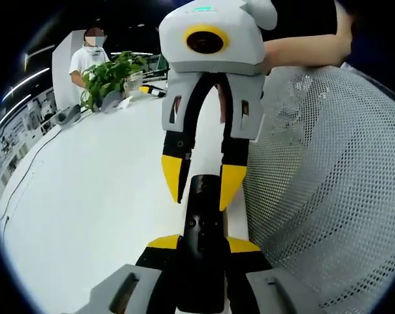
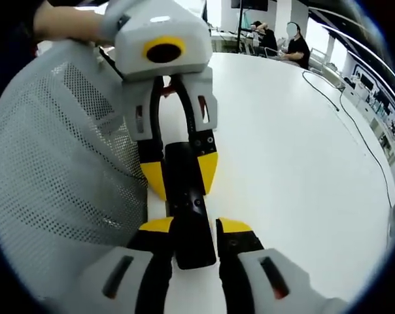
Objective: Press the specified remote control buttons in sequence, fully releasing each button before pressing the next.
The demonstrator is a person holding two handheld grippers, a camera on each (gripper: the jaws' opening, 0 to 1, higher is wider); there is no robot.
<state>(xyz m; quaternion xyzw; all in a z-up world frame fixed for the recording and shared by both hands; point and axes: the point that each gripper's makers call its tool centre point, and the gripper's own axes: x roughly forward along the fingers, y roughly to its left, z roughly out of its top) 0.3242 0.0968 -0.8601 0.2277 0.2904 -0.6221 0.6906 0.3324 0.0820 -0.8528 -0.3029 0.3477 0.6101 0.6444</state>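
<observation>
Long white table (image 1: 86, 196); mesh chair back (image 1: 335, 196); potted plant (image 1: 106, 78); ceiling strip lights (image 1: 27, 82)

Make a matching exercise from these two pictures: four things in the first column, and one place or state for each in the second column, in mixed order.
Things:
1. long black remote control
2. green leafy potted plant
3. white mesh chair back
4. thin dark cable

Places or states:
A. runs across the white table toward its far edge
B. held from both ends by the left gripper and the right gripper
C. stands at the far end of the table, next to a person
D. beside the table edge, close to both grippers

Pairs: 1-B, 2-C, 3-D, 4-A
</observation>
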